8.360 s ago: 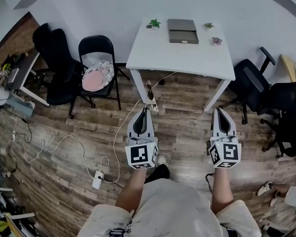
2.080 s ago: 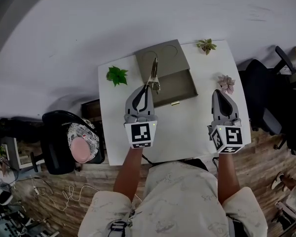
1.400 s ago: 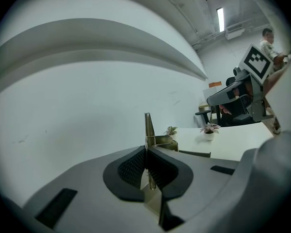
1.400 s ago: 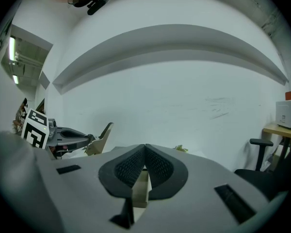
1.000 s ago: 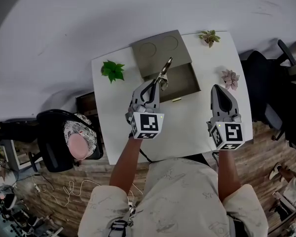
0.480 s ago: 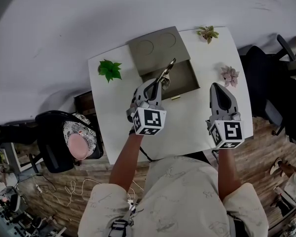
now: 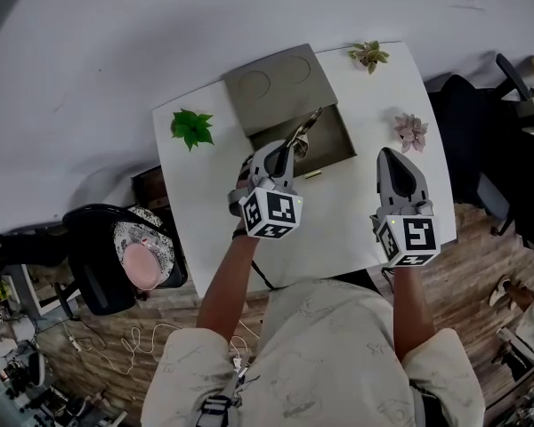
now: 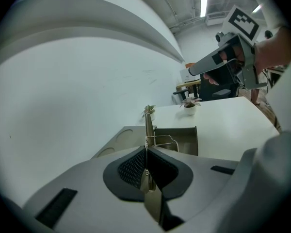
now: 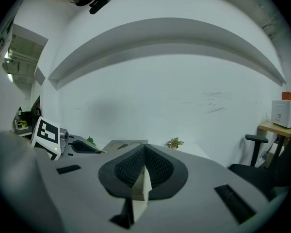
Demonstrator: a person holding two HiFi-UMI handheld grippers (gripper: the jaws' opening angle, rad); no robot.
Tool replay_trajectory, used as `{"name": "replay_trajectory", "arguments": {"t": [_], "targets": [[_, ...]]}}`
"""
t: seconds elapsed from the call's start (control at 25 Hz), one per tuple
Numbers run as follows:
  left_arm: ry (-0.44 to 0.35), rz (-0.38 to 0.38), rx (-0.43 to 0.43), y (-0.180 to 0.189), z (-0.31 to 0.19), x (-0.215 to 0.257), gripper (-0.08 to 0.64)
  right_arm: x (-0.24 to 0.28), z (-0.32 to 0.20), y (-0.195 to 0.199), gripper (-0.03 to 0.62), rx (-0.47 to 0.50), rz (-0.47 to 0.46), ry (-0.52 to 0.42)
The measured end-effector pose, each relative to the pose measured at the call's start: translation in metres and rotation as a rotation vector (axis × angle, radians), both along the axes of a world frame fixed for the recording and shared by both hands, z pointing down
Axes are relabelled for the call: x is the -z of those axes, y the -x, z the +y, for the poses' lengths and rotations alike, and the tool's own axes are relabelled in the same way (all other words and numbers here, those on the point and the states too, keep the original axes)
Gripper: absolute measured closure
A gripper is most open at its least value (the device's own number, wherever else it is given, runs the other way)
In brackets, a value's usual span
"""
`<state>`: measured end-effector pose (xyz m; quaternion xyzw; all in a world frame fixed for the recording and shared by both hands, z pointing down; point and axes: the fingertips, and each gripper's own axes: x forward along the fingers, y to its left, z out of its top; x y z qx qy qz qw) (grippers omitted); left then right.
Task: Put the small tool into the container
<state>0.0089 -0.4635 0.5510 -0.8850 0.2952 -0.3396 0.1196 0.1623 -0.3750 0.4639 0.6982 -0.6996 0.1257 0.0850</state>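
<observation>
the left hand-held gripper (image 7: 283,152) is clenched on the tool (image 7: 304,127), a thin metal piece pinched edge-on between its pads. in the left gripper view the tool (image 8: 149,125) sticks straight out past the closed jaws, with a small wire loop on its side, and lines up with the open tray of the container (image 8: 184,139) just beyond it.

from the head view, the container (image 7: 336,146) is a grey box on the white tabletop (image 7: 205,194), its tray pulled out toward the person and its flat top, marked with two circles, behind. the tool's far end hangs over the tray's near-left part. whether it is touching the tray floor or a wall cannot be told, but it looks raised above it.

the right hand-held gripper (image 7: 394,158) is closed on nothing. it hovers over the tabletop to the right of the container, well apart from the tool, and the right gripper view shows its jaws together and empty.

as a judgement of progress, the pickup and the carry look done, since the tool is gripped and brought over the opening. what is left is the drop itself: lower the tool into the tray, let the jaws part, and draw the left hand-held gripper away. the tool is not yet in the container.
</observation>
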Motion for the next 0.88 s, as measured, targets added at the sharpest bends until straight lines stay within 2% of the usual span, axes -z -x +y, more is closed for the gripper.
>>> {"name": "replay_trajectory", "arguments": {"t": [0.6,0.88], "targets": [[-0.065,-0.241,-0.179,-0.016,0.003,-0.014,0.551,-0.002,0.006,0.001,0.577,-0.007,-0.016,0.003],[-0.102,-0.304,-0.243,-0.019,0.010,-0.019,0.551,-0.002,0.011,0.003,0.577,-0.008,-0.013,0.002]]}}
